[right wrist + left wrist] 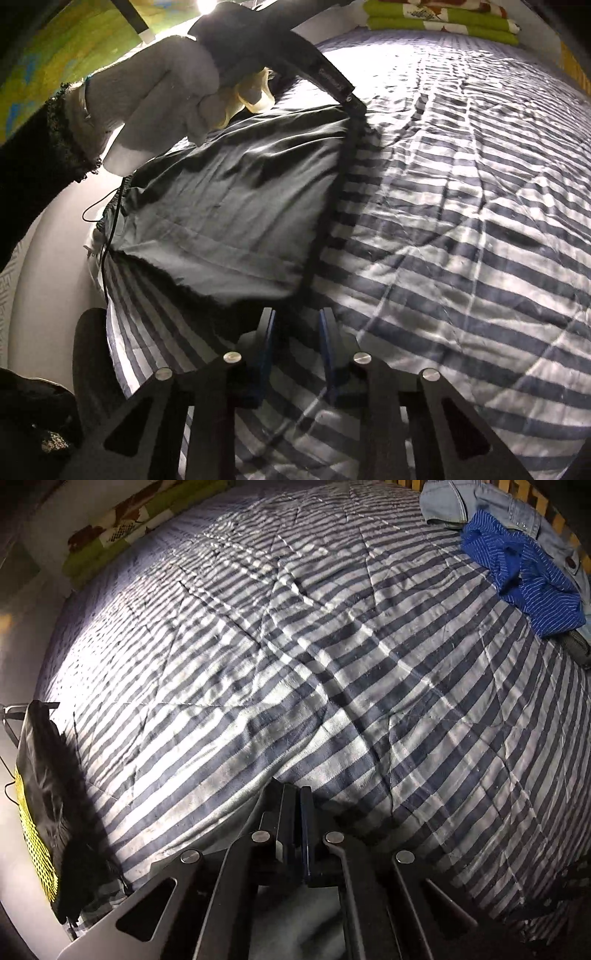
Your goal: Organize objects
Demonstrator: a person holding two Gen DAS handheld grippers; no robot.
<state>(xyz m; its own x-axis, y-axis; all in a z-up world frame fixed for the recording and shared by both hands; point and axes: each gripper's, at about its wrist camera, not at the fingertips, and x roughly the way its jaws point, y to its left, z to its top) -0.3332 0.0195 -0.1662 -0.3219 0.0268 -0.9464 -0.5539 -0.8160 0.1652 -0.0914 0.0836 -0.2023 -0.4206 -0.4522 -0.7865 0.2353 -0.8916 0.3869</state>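
A dark grey garment lies flat on the striped quilt at the bed's left edge; its black trimmed edge runs down to my right gripper, whose jaws stand open around that edge. In the left wrist view the same black garment with yellow mesh hangs at the far left. My left gripper is shut and empty, low over the quilt. A gloved hand holding the other gripper shows above the garment.
A blue pinstriped garment and light denim jeans lie at the bed's far right corner. Folded green floral bedding sits at the head of the bed. A white wall borders the bed's left side.
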